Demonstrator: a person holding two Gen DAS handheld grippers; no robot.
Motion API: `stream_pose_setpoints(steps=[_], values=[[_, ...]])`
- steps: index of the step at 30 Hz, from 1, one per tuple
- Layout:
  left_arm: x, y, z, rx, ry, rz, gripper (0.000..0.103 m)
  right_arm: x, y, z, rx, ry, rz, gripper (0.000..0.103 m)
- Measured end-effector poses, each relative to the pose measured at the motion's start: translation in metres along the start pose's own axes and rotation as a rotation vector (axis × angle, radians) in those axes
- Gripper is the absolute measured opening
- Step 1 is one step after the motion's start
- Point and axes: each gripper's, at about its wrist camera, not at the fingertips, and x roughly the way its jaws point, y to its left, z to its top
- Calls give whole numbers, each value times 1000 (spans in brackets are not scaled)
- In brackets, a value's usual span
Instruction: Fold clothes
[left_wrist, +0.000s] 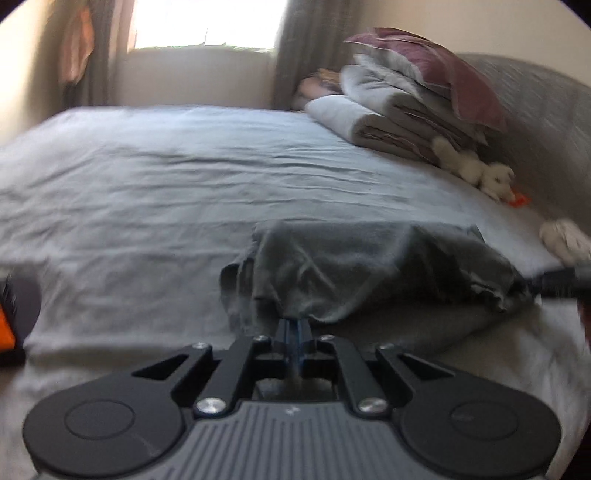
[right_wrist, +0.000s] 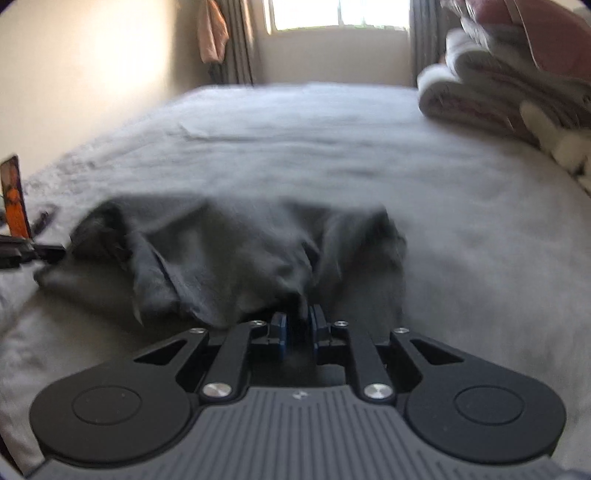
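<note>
A dark grey garment (left_wrist: 369, 266) lies bunched on the pale bed sheet (left_wrist: 147, 184), with a lower layer spread flat under its near edge. In the left wrist view my left gripper (left_wrist: 295, 325) has its fingers nearly together, pinching the garment's near edge. My right gripper (left_wrist: 546, 286) comes in from the right edge, holding the garment's frayed right corner. In the blurred right wrist view the right gripper (right_wrist: 298, 321) is shut on a fold of the garment (right_wrist: 221, 251). The left gripper (right_wrist: 37, 253) meets the cloth's left end there.
Folded blankets with a maroon pillow on top (left_wrist: 406, 107) are stacked at the far right of the bed. A white plush toy (left_wrist: 476, 170) and a white cloth (left_wrist: 565, 240) lie beside the grey headboard (left_wrist: 535, 110). A bright window (left_wrist: 207, 22) is beyond the bed.
</note>
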Motion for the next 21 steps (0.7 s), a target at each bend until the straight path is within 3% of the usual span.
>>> stream_pose_setpoints(steps=[1,3,5,6,9,15,21], values=[[-3,0,1,-23,-12,-6,19,-4,2,3,-10,13,-19,17],[-8,-1,5,-67,-41,-37,50,-14,-3,9,56,-5,-15,23],[-7,-3,9,-119,-55,-86,58,-21,-11,13,155,-26,9,36],[-7,-4,11,-144,-62,-110,59,-22,-17,14,224,-35,32,43],[3,-19,11,-133,-41,-180,61,-12,-35,11,430,-1,118,43],[24,-76,3,157,-2,-225,65,9,-62,10,753,8,212,44],[41,-102,-3,266,22,-216,66,34,-59,32,767,-25,152,44]])
